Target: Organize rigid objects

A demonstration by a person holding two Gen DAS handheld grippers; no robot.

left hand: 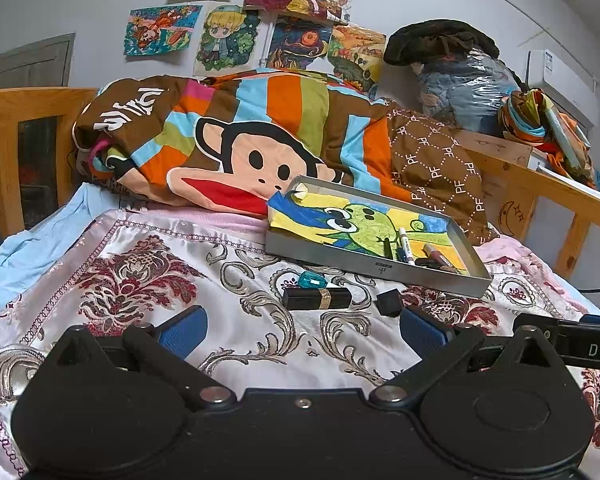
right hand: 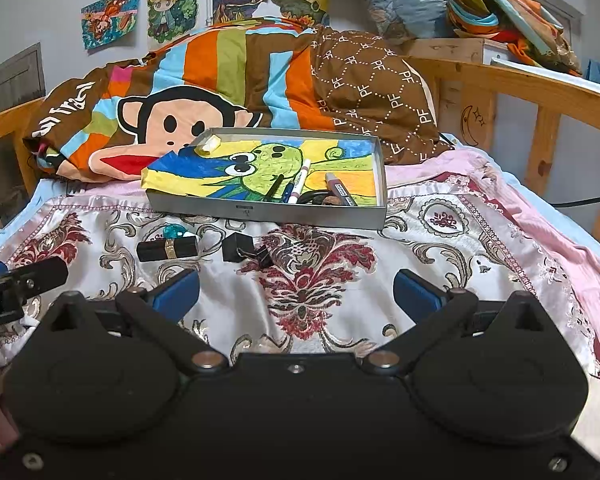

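Observation:
A grey metal tray [left hand: 380, 270] [right hand: 260, 212] lies on the bed, lined with a frog drawing and holding a white marker [left hand: 405, 245] [right hand: 300, 180], a pink marker [right hand: 338, 188] and dark pens. In front of it on the satin cover lie a black lipstick case with a gold band [left hand: 317, 299] [right hand: 167, 249], a teal gem [left hand: 312, 280] [right hand: 173, 231] and a black binder clip [left hand: 389, 303] [right hand: 240, 249]. My left gripper [left hand: 302, 330] is open just short of the lipstick case. My right gripper [right hand: 296, 294] is open, the clip ahead of it to the left.
A monkey-print quilt [left hand: 236, 140] [right hand: 204, 88] is heaped behind the tray. Wooden bed rails [left hand: 548, 184] [right hand: 520, 80] run along the right and left. Bundles of cloth [right hand: 508, 8] sit on a ledge at the back right. Drawings hang on the wall [left hand: 220, 36].

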